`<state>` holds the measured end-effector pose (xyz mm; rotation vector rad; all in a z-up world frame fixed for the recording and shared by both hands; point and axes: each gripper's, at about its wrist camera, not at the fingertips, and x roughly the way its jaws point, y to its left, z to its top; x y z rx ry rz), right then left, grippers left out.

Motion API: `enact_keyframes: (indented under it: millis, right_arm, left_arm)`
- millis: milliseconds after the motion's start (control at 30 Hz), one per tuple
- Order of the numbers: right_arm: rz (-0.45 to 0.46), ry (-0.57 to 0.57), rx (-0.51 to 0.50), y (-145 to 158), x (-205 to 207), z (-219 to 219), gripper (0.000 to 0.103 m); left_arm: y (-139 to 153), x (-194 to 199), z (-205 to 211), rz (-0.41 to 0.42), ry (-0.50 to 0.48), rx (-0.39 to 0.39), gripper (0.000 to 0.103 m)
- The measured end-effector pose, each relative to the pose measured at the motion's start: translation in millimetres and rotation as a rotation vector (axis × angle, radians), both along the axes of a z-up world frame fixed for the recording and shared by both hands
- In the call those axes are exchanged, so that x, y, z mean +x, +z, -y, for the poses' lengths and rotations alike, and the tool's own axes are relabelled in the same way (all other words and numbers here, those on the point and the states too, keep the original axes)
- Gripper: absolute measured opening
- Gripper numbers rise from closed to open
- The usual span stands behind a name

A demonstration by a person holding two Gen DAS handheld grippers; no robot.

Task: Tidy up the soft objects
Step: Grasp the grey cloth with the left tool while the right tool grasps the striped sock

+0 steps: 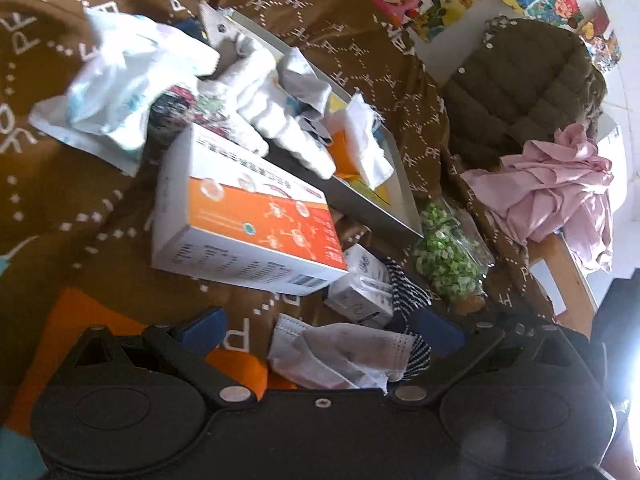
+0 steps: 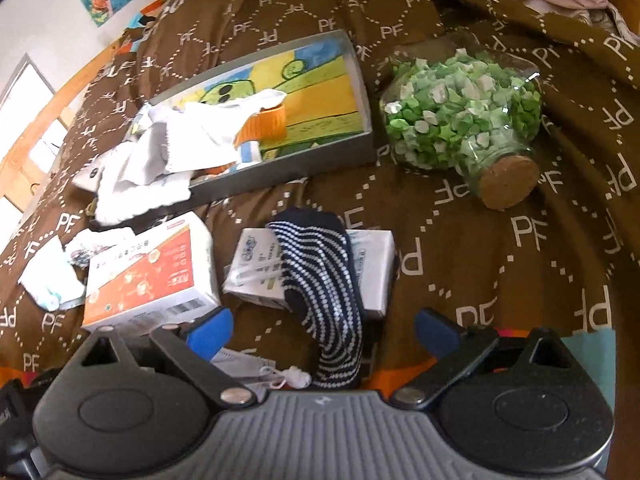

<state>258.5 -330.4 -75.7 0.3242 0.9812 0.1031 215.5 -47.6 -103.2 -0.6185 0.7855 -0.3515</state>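
Grippers close in on a striped sock

The sock (image 2: 324, 300) lies lengthwise between the wide-open right gripper (image 2: 324, 334), draped off the small white box (image 2: 376, 268); the left gripper (image 1: 320, 330), also open, grips nothing.

one jar (image 2: 460, 120), one tray (image 2: 360, 80), three boxes (image 2: 152, 276)

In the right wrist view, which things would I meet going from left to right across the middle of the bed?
Orange and white box → striped sock, which lies on a small white packet → glass jar of green paper pieces with a cork stopper.
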Motion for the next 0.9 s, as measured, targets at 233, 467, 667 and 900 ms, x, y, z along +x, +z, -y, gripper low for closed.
enact_keyframes:
  millis: [233, 467, 667, 900]
  right_arm:
    - [-0.027, -0.031, 0.032, -7.1, 3.4, 4.8, 0.081]
    - [-0.031, -0.048, 0.041, -7.1, 1.5, 7.7, 0.073]
    - [-0.042, -0.038, 0.055, -6.4, -0.4, 6.1, 0.058]
    - [-0.076, -0.02, 0.091, -12.1, -0.3, 2.4, 0.042]
  left_arm:
    - [-6.6, 4.2, 7.2, 0.014, -0.057, -0.001, 0.101]
    - [-9.2, 2.5, 14.3, 0.024, -0.082, 0.072, 0.088]
    - [-10.0, -1.5, 19.5, 0.052, -0.099, 0.13, 0.074]
    - [-13.9, -2.4, 24.4, 0.04, -0.138, 0.147, 0.058]
